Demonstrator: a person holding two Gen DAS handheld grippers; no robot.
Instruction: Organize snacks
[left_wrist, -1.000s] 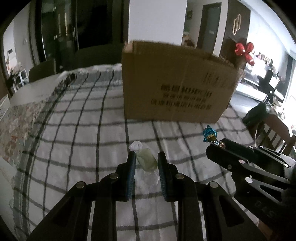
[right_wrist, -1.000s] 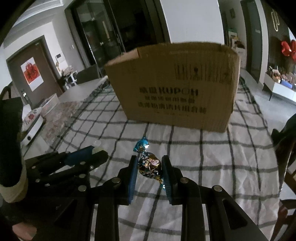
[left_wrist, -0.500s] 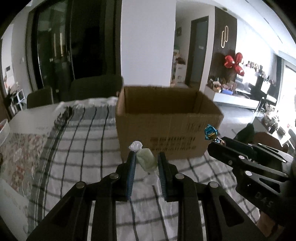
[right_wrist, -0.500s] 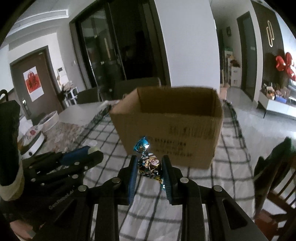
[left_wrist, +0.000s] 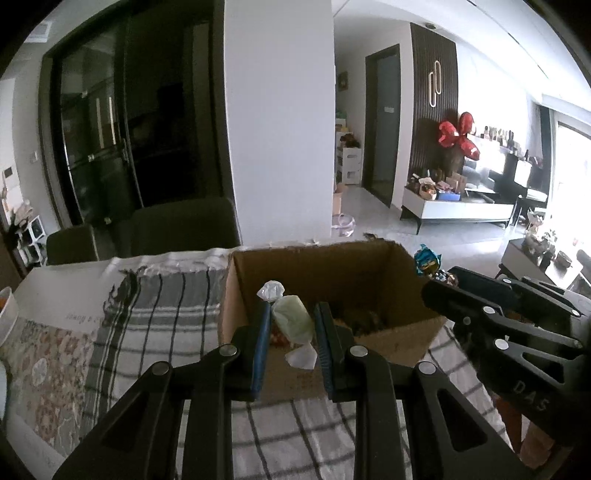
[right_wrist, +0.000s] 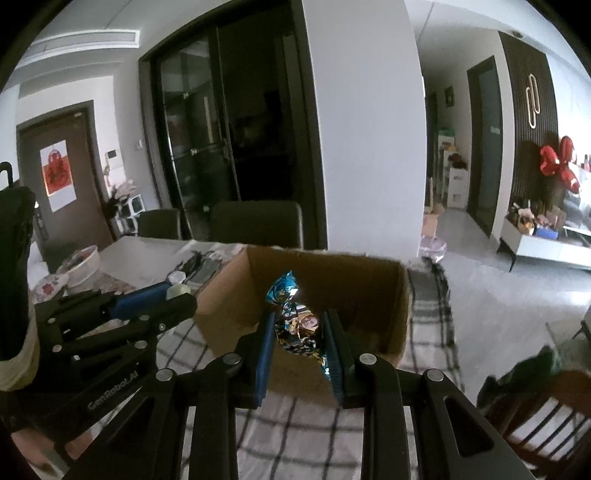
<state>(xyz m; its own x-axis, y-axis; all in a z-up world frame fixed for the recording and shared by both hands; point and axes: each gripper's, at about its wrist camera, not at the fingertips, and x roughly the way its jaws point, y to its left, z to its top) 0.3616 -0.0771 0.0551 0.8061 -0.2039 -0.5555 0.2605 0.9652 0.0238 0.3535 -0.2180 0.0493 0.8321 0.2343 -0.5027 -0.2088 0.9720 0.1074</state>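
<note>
My left gripper (left_wrist: 291, 321) is shut on a pale green wrapped candy (left_wrist: 291, 320) and holds it above the near edge of an open cardboard box (left_wrist: 369, 273). My right gripper (right_wrist: 300, 328) is shut on a blue and gold foil candy (right_wrist: 295, 321) and holds it over the same box (right_wrist: 354, 280). The right gripper also shows at the right of the left wrist view (left_wrist: 443, 284), beside the box's right corner. The left gripper shows at the left of the right wrist view (right_wrist: 173, 299). A few snacks lie dimly inside the box.
The box stands on a checked tablecloth (left_wrist: 159, 332). A floral mat (left_wrist: 40, 369) lies at the table's left, with a white bowl (right_wrist: 83, 264) beyond it. Dark chairs (right_wrist: 255, 225) stand behind the table. A wooden chair (right_wrist: 554, 406) is at the right.
Both grippers have risen with their candies and come forward. The box, seen side-on before, now shows its open top below the fingertips.
</note>
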